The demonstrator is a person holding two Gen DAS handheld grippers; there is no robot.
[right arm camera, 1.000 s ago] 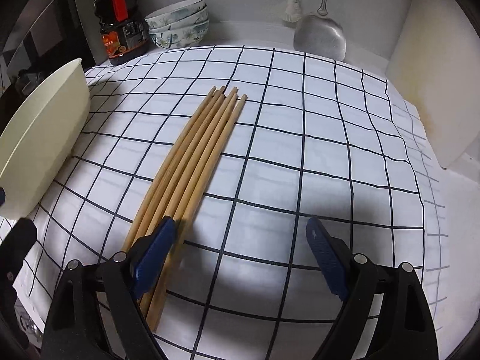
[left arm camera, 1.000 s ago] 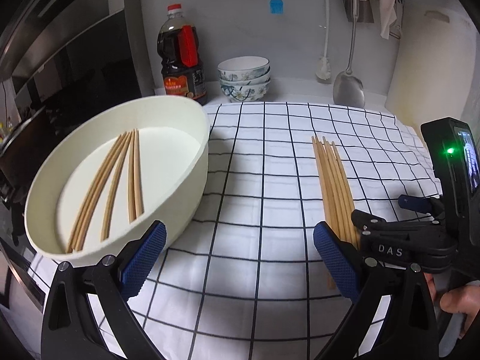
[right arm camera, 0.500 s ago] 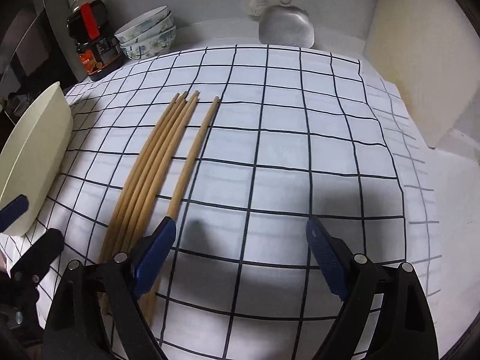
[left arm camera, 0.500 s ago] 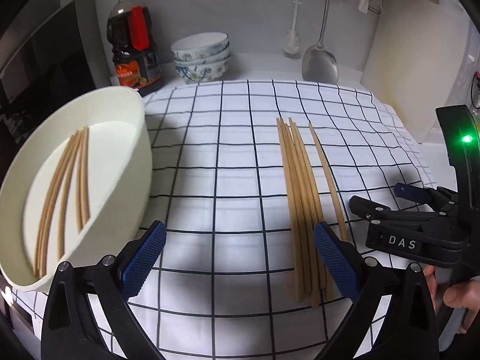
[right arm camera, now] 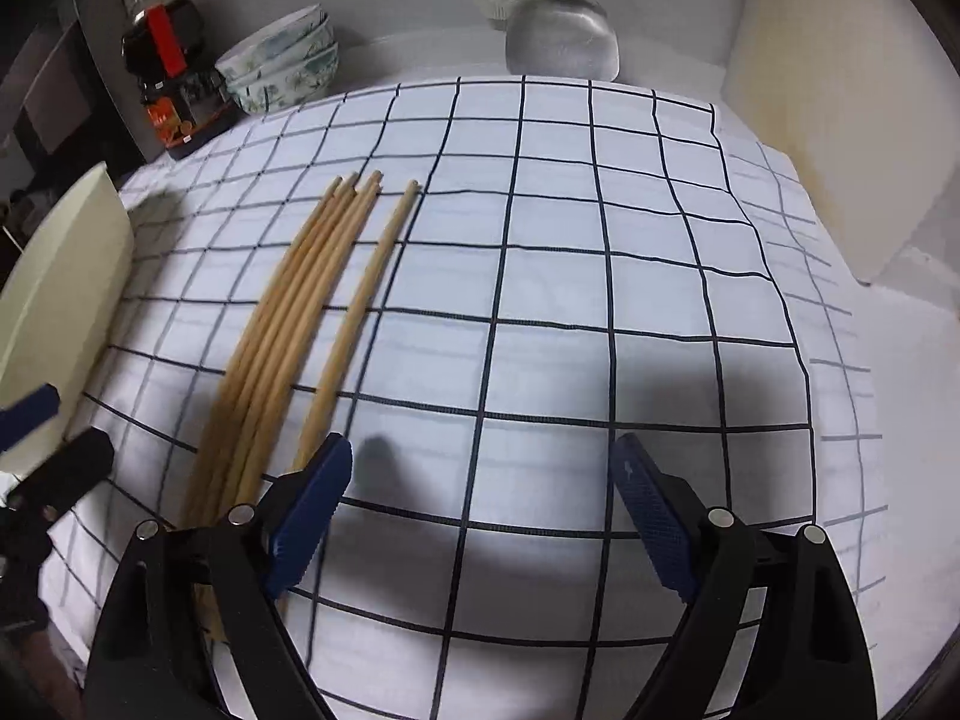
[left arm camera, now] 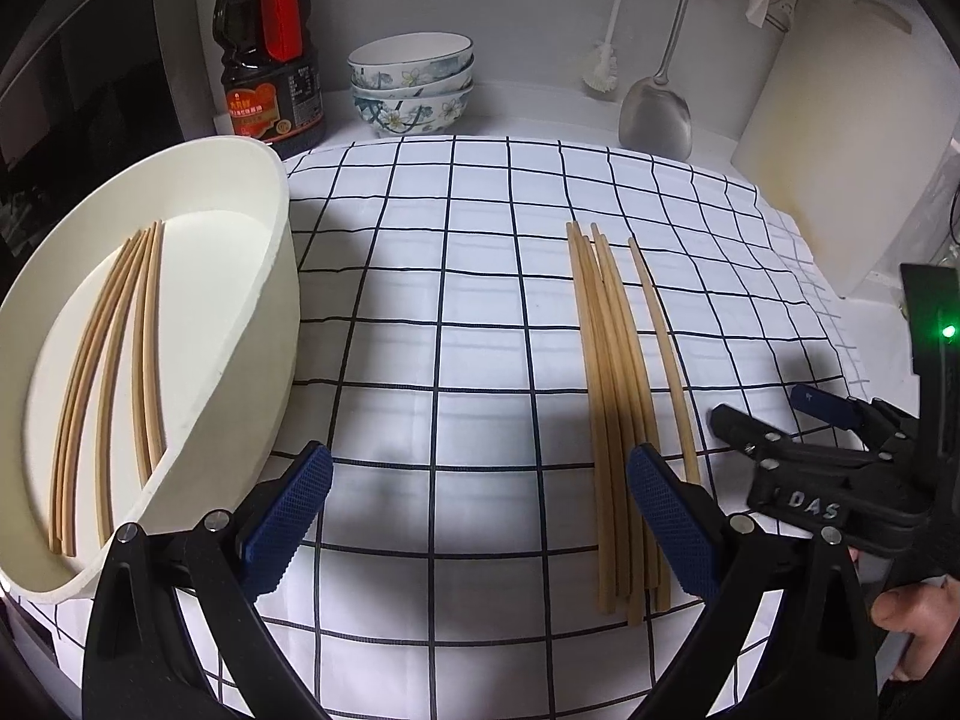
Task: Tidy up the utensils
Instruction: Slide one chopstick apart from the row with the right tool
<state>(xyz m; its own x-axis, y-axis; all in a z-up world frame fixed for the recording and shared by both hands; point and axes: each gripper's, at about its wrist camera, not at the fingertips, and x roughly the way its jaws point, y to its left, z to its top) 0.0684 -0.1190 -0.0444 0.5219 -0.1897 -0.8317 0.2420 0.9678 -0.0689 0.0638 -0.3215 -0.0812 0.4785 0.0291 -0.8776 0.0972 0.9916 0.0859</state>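
My left gripper [left arm camera: 480, 516]: matt black plastic arms, blue pads with a fine knurled grip, small bright metal pins at the joints. My right gripper [right arm camera: 483, 513]: same make and finish.

Chopsticks [left arm camera: 618, 396]: pale bare wood, smooth, unvarnished look, no shine.

Tub [left arm camera: 282, 312]: off-white plastic, matt, smooth wall; more chopsticks of the same wood inside.

Cloth [left arm camera: 480, 312]: white woven fabric with a dark grid, soft, slightly rumpled, over the bench.

Bowls [left arm camera: 411, 84]: glazed ceramic, glossy, flower print.

Bottle [left arm camera: 270, 48]: clear glossy plastic, dark liquid, red handle, paper label.

Spatula [left arm camera: 654, 114]: brushed metal, dull sheen.

Cutting board [left arm camera: 840, 138]: cream plastic, matt, faintly stained.
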